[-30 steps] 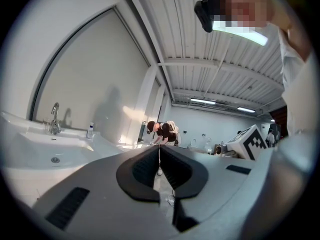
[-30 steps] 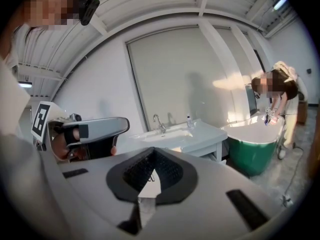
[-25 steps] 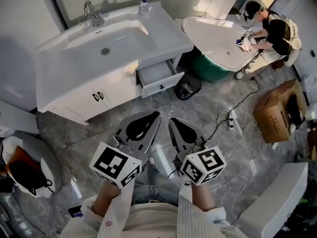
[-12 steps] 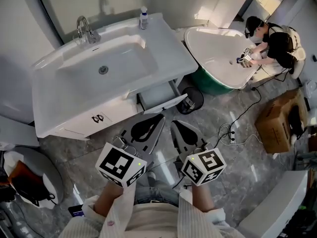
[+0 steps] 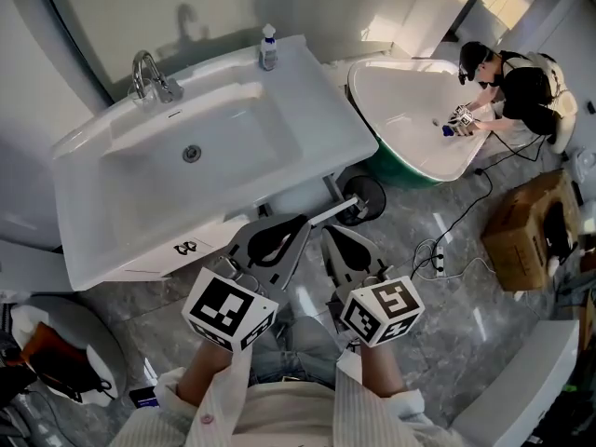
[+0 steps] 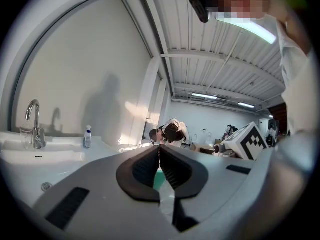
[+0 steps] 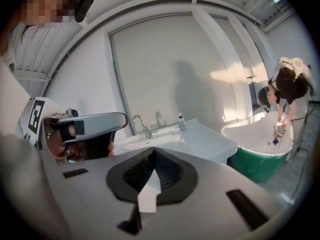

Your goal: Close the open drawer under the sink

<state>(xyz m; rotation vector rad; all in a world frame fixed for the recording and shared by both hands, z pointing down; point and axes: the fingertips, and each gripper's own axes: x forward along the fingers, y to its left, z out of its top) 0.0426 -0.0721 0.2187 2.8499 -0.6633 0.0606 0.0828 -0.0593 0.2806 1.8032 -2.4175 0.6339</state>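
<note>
Setting: a white rectangular washbasin counter (image 5: pixel 312 110) is seen from steeply above, with a curved chrome tap (image 5: pixel 149 74) at its back edge and a small clear bottle (image 5: pixel 268 47) at its rear right corner.

Drawer: the white drawer under the sink (image 5: pixel 326 213) is shown only as a narrow pale strip below the counter's front right edge. The rest is covered by the counter, so how far it stands out cannot be judged.

Left gripper: the grey two-jaw left gripper (image 5: pixel 301 221) is held low in front of the cabinet and pointed at the drawer strip. Its black-padded jaws are pressed together with nothing between them. The tip appears to lie at the strip, though contact cannot be confirmed.

Right gripper: the grey two-jaw right gripper (image 5: pixel 326 230) is held just beside the left one, a little further from the cabinet. Its jaws are likewise brought together on nothing.

Cabinet doors: a pair of small dark handles (image 5: pixel 184 247) is seen left of the grippers.

Surroundings: a round black bin (image 5: pixel 365 196) stands between the cabinet and a white bathtub with a green outer wall (image 5: pixel 410 170). A person in dark clothes (image 5: pixel 517 73) is bent over the tub's far rim. A brown cardboard box (image 5: pixel 521 226) sits on the grey marbled floor (image 5: pixel 438 315).
</note>
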